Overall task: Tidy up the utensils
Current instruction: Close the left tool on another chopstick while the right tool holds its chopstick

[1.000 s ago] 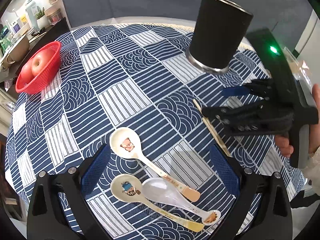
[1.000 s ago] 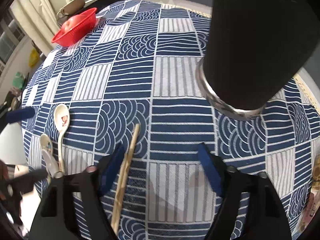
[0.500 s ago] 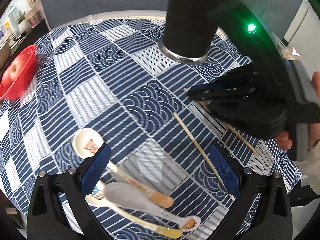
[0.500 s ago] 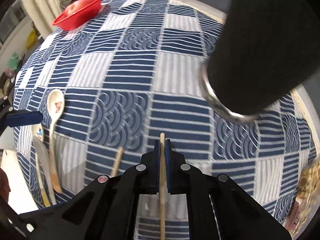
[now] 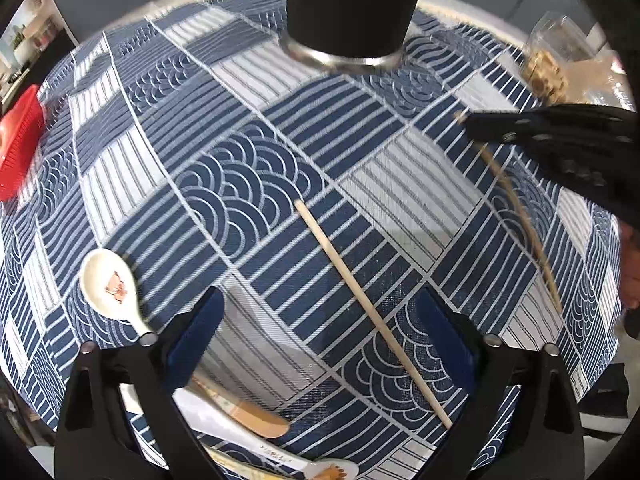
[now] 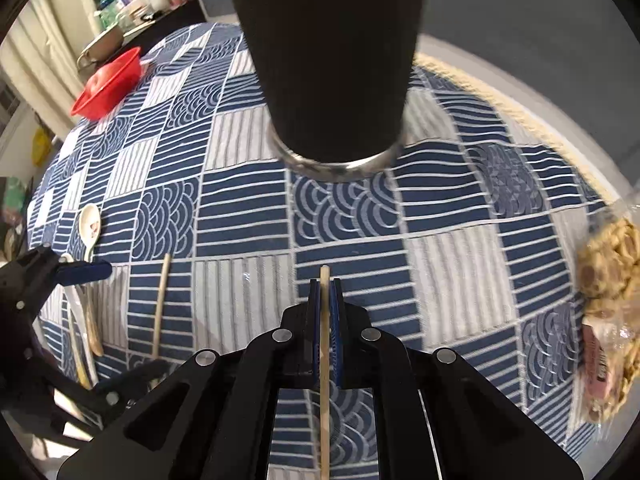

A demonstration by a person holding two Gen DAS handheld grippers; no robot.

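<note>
My right tool [image 6: 325,294] is clamped on one chopstick [image 6: 324,360], which runs between the blue pads and pokes out ahead toward the black holder [image 6: 332,60]. The holder stands upright on the patterned bench cloth [image 6: 440,256], just beyond the tip. My left tool [image 5: 320,332] is spread wide and grips nothing; the second chopstick [image 5: 372,316] lies flat on the cloth between its fingers, slanting. The spoons [image 5: 110,284] lie at the left finger, one handle passing under it. A red basket [image 6: 108,84] sits at the far left edge; a snack bag [image 6: 608,312] lies at the right.
</note>
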